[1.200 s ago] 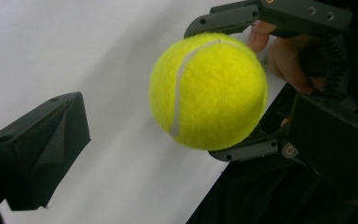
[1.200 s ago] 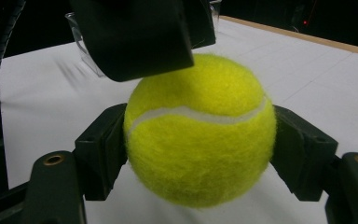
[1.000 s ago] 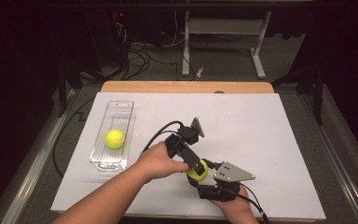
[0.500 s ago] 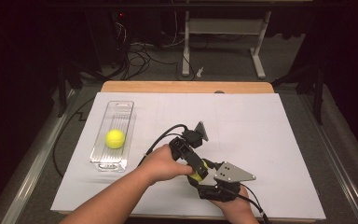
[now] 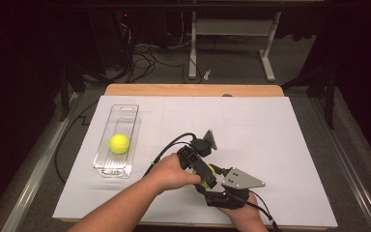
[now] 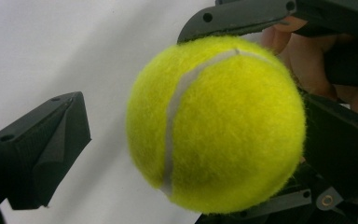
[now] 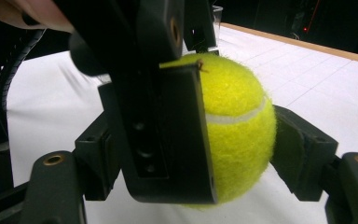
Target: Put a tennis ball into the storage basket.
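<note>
So, a white sheet covers the tabletop, with a strip of bare wood showing along its far edge at the top of the high view. Beyond that the room is dark: tangled cables on the floor and the grey legs of a desk frame at upper centre. At left of the high view, a clear plastic tray lies lengthwise on the sheet, and a yellow tennis ball sits inside it.

Down at lower centre, both hands meet. The right gripper has its jaws pressed onto a second tennis ball, one pad on each side of it in the right gripper view, the ball just above the sheet. That ball peeks out yellow between the two tools in the high view, well apart from the tray.

The left gripper comes in from upper left onto the same ball. In the left gripper view its jaws stand spread: one black jaw sits clear of the ball at left of frame, with white sheet showing between them. The right gripper view shows the other left jaw lying flat across the ball's near face.
</note>
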`<action>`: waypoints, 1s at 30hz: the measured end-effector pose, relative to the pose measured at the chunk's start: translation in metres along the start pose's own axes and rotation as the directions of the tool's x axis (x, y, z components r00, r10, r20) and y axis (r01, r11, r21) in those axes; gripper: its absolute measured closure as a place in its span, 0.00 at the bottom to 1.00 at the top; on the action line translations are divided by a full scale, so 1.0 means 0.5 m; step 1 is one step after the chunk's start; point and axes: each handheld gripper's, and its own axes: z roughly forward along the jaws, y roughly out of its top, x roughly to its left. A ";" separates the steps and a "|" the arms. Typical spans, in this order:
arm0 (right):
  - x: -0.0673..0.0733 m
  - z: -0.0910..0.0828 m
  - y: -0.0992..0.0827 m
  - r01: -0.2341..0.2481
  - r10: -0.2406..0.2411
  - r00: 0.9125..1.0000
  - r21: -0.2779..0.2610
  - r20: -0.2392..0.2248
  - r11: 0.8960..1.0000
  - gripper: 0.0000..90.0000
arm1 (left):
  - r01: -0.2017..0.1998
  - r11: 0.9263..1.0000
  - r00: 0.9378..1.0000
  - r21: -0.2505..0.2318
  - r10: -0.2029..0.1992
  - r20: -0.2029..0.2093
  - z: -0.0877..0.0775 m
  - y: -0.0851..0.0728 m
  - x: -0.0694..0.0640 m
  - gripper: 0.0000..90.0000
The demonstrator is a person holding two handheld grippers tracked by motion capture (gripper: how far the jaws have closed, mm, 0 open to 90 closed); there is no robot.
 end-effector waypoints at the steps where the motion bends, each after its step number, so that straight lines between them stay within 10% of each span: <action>1: 0.000 0.000 0.000 0.003 -0.003 1.000 0.000 0.001 1.000 0.31 | 0.000 1.000 1.000 -0.001 0.000 0.001 0.001 0.000 0.000 0.02; 30: -0.001 0.001 -0.001 0.008 -0.008 1.000 0.002 0.006 1.000 0.31 | -0.008 1.000 0.998 -0.005 0.009 0.061 -0.004 -0.001 0.000 0.29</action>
